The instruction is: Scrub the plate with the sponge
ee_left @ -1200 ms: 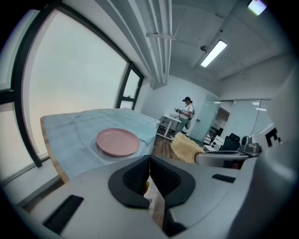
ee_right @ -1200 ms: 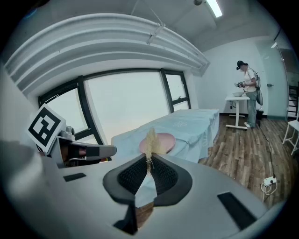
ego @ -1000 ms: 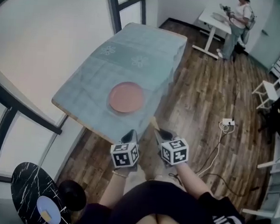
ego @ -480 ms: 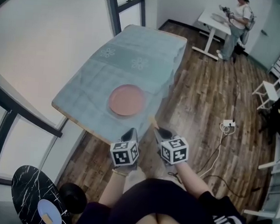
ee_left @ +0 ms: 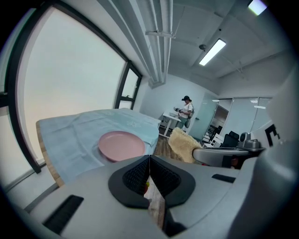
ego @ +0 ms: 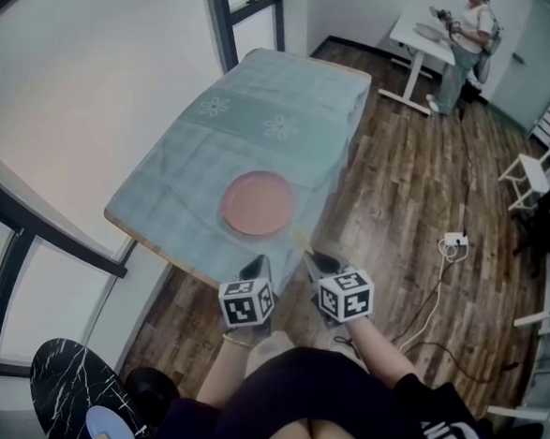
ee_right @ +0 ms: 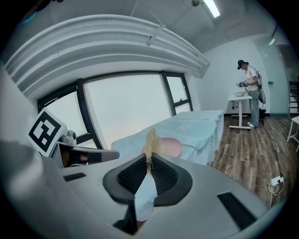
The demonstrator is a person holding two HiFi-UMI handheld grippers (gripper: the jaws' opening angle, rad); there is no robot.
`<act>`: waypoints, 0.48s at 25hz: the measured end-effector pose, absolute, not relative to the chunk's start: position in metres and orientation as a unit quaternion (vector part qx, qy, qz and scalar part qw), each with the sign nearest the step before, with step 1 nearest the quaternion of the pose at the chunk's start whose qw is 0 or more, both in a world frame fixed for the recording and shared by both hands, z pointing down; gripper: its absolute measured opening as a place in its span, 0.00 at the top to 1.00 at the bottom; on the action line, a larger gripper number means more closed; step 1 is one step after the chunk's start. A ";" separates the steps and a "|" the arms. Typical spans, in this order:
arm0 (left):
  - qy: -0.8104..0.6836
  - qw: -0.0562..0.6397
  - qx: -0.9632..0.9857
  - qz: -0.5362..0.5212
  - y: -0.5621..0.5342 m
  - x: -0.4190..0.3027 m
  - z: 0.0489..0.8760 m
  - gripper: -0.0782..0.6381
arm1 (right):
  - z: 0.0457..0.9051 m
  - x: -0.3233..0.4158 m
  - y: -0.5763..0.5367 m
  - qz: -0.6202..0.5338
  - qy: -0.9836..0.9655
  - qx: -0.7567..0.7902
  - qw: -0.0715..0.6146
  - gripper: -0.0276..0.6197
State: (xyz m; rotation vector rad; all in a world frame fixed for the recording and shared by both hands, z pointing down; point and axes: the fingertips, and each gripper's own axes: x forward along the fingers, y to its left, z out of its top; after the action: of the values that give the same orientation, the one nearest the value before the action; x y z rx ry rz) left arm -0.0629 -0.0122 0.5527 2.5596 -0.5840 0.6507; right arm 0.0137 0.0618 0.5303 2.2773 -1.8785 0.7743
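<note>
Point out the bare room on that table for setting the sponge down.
The far half of the tablecloth, beyond the pink plate, is bare, as is the stretch to the plate's left. Tight: the strip between plate and the near edge.

The left tool (ee_left: 149, 158) has its jaws pressed together, with nothing between them. Beyond them the pink plate (ee_left: 122, 145) lies on the blue-clothed bench (ee_left: 70, 135). To the right of the plate, a yellow sponge (ee_left: 183, 145) sits at the tip of the right tool (ee_left: 201, 154). Far behind the plate, a person (ee_left: 187, 109) stands at a white desk (ee_left: 170, 116).
</note>
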 end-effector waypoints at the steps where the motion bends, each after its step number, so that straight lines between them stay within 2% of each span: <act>1: -0.210 0.216 0.924 0.236 -0.018 -0.064 0.555 0.88 | 0.533 0.013 0.056 0.255 -0.614 0.746 0.045 0.90; 12: -0.197 0.214 0.924 0.248 -0.078 -0.065 0.566 0.88 | 0.539 0.009 -0.005 0.259 -0.608 0.750 0.043 0.90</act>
State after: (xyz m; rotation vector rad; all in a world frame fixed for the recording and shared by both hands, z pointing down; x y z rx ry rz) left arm -0.0648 -0.0781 0.5657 2.5633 -0.5461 0.6890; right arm 0.0095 -0.0055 0.5394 2.2923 -1.8579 0.7914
